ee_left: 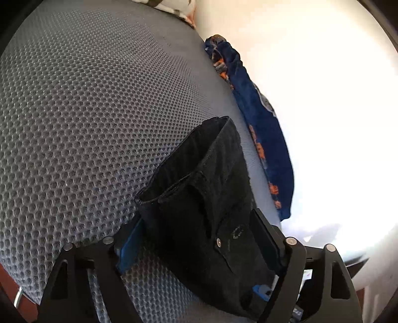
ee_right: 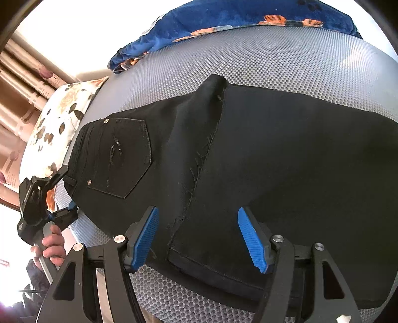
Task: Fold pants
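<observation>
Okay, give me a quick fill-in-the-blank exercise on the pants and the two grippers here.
1. The black pants lie on a grey ____ mattress cover.
2. The left gripper has the ____ end of the pants between its fingers.
3. The right gripper is ____, its blue pads either side of a leg hem.
4. The blanket at the far edge is ____ with orange patches.

Missing words: mesh; waistband; open; blue

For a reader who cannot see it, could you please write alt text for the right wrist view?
Black pants lie folded lengthwise on a grey mesh mattress, back pocket up. The open right gripper hovers over the leg hems, its blue pads apart. At the left, the left gripper is at the waistband; a floral pillow and blue blanket lie beyond.
</observation>
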Demonstrator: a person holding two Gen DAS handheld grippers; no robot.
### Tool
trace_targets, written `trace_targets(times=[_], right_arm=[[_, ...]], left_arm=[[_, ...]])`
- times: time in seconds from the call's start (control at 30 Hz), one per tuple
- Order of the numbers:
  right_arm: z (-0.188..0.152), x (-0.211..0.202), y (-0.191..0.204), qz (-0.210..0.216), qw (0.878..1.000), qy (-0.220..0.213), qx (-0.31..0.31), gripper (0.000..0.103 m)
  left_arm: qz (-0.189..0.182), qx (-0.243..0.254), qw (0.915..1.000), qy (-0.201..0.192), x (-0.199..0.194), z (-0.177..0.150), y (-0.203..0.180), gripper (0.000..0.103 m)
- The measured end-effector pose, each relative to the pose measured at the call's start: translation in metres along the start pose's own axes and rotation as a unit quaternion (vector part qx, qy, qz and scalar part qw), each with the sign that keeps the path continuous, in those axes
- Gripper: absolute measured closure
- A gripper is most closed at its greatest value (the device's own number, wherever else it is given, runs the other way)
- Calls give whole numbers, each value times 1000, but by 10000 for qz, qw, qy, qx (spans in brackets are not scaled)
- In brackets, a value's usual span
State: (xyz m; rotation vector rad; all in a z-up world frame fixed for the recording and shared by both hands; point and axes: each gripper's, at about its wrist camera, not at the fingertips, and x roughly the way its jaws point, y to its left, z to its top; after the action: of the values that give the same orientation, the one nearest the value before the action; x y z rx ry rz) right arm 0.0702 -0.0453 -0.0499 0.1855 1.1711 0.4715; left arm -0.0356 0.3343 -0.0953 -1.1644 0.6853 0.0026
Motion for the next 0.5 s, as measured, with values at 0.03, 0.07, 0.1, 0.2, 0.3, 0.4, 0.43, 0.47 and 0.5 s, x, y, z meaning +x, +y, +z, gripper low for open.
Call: trace_targets(times=[0.03, 0.07, 0.1, 0.2, 0.3, 0.4, 0.43, 0.47, 0.5], right_arm=[[-1, 0, 0, -2, 10000, 6, 10, 39], [-1, 0, -1, 1, 10000, 5, 18, 39], [0, 1, -1, 10, 10000, 0, 36, 38], [0, 2, 0, 25, 10000, -13, 42, 34], [-1, 3, 3, -35, 10000, -17, -25, 33], [-1, 3, 4, -45, 10000, -26, -36, 32], [-1, 3, 4, -50, 10000, -27, -36, 32], [-1, 3, 4, -51, 10000, -28, -34, 32], [-1, 3, 4, -53, 10000, -27, -36, 32]], left_arm=[[-42, -28, 10000, -22, -2, -1, 2, 27], [-54, -80, 9999, -27, -3, -1, 5, 32], [-44, -109, 9999, -11, -3, -1, 8, 36], [-36, -218, 9998, -29, -4, 0, 14, 42], [75, -108, 9999, -81, -4, -4, 11, 39], [225, 186, 9995, -100, 2, -7, 2, 34], [227, 286, 9993, -93, 4, -7, 0, 31], [261, 389, 9988, -105, 7, -4, -3, 30], [282, 395, 9987, -145, 10, -3, -3, 30]])
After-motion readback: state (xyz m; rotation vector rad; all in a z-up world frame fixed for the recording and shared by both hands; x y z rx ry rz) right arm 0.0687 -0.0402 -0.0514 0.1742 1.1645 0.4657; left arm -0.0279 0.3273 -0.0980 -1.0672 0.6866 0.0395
